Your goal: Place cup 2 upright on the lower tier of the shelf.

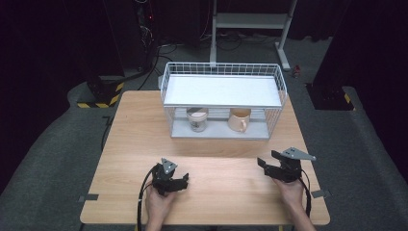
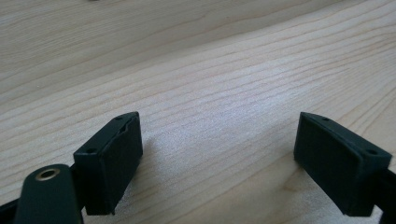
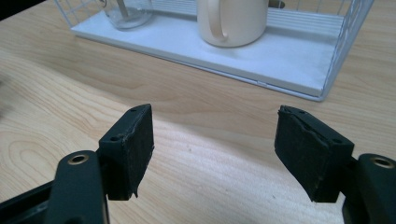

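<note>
A white wire rack (image 1: 284, 89) stands at the far side of the wooden table (image 1: 130, 144), and everything else is best placed against it. On its lower shelf, under the white upper shelf, a cream mug (image 1: 239, 120) stands upright with its handle facing the person; to the mug's left, apart from it, stands a clear glass jar (image 1: 197, 119) with something inside that cannot be made out.

The right gripper (image 1: 265, 165) sits in front of the rack's right end, well short of it, its jaws spread with nothing between them and aimed toward the mug (image 3: 232, 21). The left gripper (image 1: 184, 182) rests low over the bare table in front of the rack's left half, jaws also apart and empty.

The likely risk is the rack itself: the low opening under the upper shelf leaves little room, so a gripper brought in too high could knock the wire front or the shelf edge. A grip on the mug's smooth rounded wall could slip, and a sideways nudge could push it into the jar.
</note>
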Demonstrator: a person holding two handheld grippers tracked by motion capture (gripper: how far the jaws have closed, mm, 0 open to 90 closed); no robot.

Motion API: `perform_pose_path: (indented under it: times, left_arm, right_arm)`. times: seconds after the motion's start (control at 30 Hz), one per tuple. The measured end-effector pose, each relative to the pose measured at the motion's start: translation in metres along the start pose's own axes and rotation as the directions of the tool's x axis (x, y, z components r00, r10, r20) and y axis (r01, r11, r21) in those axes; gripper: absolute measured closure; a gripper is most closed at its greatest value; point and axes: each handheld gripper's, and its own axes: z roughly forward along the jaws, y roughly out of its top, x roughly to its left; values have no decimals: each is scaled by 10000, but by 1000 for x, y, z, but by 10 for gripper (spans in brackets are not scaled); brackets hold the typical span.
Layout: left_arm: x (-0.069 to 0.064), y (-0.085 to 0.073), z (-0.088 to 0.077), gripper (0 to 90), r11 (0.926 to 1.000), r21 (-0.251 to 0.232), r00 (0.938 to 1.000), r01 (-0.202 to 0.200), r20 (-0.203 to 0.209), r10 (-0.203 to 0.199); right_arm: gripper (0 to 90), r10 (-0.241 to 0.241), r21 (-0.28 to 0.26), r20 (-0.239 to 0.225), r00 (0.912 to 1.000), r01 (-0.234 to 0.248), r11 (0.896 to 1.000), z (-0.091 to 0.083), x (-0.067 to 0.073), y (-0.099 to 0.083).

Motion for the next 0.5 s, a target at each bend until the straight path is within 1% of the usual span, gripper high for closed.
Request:
perform_pose_path:
  times: [0.2,0.33,0.37,0.47,0.5]
  left_arm:
    - [0,0,0,159,10000,2,10000,-2,0,2]
    - [0,0,0,160,10000,0,10000,0,0,0]
    - [0,0,0,159,10000,-2,10000,3,0,-3]
    - [0,0,0,159,10000,0,10000,3,1,-3]
    - [0,0,0,159,10000,15,10000,-4,7,4]
  right_arm:
    - [286,-3,176,181,9998,0,9998,-1,-2,-7]
    - [289,125,285,256,9996,-132,9995,-1,-3,-12]
    - [289,61,321,262,9996,-70,9995,0,-4,-13]
    - [289,207,413,337,9992,-220,9989,0,-6,-16]
    - [288,163,434,361,9992,-179,9989,0,-7,-17]
